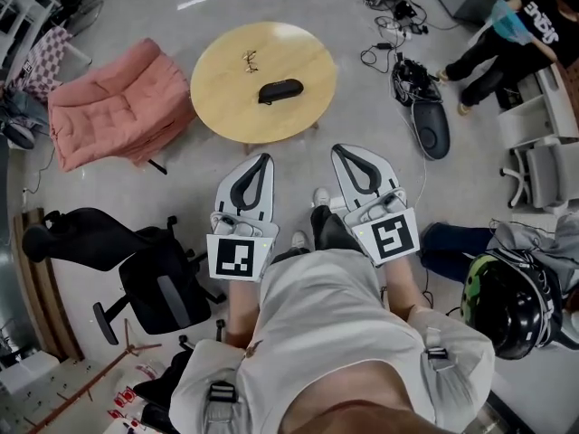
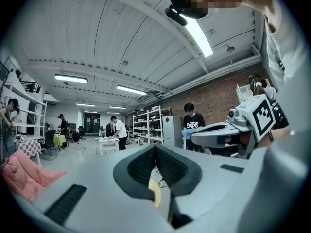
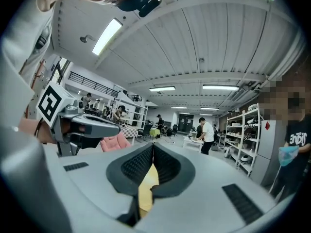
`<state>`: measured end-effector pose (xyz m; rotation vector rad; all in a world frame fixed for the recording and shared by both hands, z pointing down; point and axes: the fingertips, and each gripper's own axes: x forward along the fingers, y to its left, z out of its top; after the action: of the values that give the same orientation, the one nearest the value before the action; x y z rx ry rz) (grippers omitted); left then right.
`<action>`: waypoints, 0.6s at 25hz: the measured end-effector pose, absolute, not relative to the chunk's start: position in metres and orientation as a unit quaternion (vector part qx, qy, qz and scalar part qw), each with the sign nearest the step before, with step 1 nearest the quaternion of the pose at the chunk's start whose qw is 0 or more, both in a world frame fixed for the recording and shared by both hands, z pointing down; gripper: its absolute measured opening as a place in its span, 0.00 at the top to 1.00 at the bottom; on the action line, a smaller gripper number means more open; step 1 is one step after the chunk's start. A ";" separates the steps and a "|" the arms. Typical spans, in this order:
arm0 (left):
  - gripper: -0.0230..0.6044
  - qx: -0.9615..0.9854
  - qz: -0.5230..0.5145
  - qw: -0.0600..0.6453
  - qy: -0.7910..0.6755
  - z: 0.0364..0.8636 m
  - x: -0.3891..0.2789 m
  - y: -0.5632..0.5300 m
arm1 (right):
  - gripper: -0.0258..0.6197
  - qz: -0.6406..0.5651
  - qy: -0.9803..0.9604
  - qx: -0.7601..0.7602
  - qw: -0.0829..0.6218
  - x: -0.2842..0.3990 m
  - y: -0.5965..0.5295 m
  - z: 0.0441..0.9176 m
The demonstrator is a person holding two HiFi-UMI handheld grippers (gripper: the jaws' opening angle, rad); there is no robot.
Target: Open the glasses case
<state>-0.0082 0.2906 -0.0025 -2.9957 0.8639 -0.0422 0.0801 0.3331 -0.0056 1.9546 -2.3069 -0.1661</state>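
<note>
One round table [image 1: 226, 98] bears glasses case [image 1: 280, 90]; grey floor [image 1: 181, 183].

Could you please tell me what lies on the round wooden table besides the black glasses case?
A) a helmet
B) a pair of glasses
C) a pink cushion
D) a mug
B: in the head view a pair of glasses lies on the round table, up and to the left of the glasses case, apart from it.
</note>
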 end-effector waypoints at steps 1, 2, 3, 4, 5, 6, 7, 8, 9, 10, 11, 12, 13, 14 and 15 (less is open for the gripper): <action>0.93 -0.960 -0.014 0.012 0.280 -0.002 -0.002 0.283 | 0.93 -0.054 -0.763 0.642 0.056 0.086 0.325 -0.005; 0.93 -0.959 -0.015 0.012 0.283 -0.002 0.005 0.275 | 0.93 -0.053 -0.765 0.640 0.056 0.093 0.317 -0.004; 0.93 -0.958 -0.016 0.011 0.286 -0.002 0.012 0.268 | 0.93 -0.052 -0.767 0.637 0.055 0.100 0.309 -0.003; 0.93 -0.957 -0.019 0.011 0.290 -0.001 0.019 0.260 | 0.93 -0.051 -0.770 0.634 0.055 0.107 0.300 -0.003; 0.93 -0.956 -0.021 0.010 0.293 -0.001 0.025 0.252 | 0.93 -0.049 -0.773 0.631 0.053 0.114 0.292 -0.002; 0.93 -0.955 -0.024 0.011 0.297 0.000 0.032 0.245 | 0.93 -0.048 -0.775 0.628 0.051 0.122 0.284 -0.002; 0.93 -0.953 -0.025 0.011 0.300 0.001 0.039 0.239 | 0.93 -0.046 -0.778 0.625 0.049 0.129 0.276 -0.001; 0.93 -0.952 -0.026 0.011 0.304 0.002 0.046 0.233 | 0.93 -0.044 -0.780 0.622 0.047 0.136 0.269 0.000; 0.93 -0.951 -0.028 0.011 0.307 0.002 0.053 0.227 | 0.93 -0.043 -0.783 0.619 0.045 0.143 0.263 0.001; 0.93 -0.950 -0.030 0.011 0.311 0.003 0.059 0.222 | 0.93 -0.042 -0.786 0.615 0.045 0.150 0.256 0.002; 0.93 -0.948 -0.032 0.012 0.316 0.003 0.065 0.216 | 0.93 -0.039 -0.789 0.611 0.045 0.156 0.250 0.003; 0.93 -0.947 -0.035 0.012 0.320 0.003 0.072 0.211 | 0.93 -0.037 -0.793 0.607 0.046 0.162 0.244 0.005; 0.93 -0.945 -0.036 0.012 0.324 0.003 0.078 0.206 | 0.93 -0.036 -0.796 0.602 0.047 0.168 0.238 0.006; 0.93 -0.944 -0.038 0.012 0.328 0.003 0.083 0.201 | 0.93 -0.034 -0.799 0.598 0.047 0.174 0.232 0.007; 0.93 -0.942 -0.040 0.012 0.332 0.004 0.088 0.196 | 0.93 -0.033 -0.803 0.594 0.048 0.179 0.226 0.008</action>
<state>0.0883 0.1965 0.0039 -2.9378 1.0358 -0.1235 0.1793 0.2260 0.0082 1.8106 -2.4472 -0.1014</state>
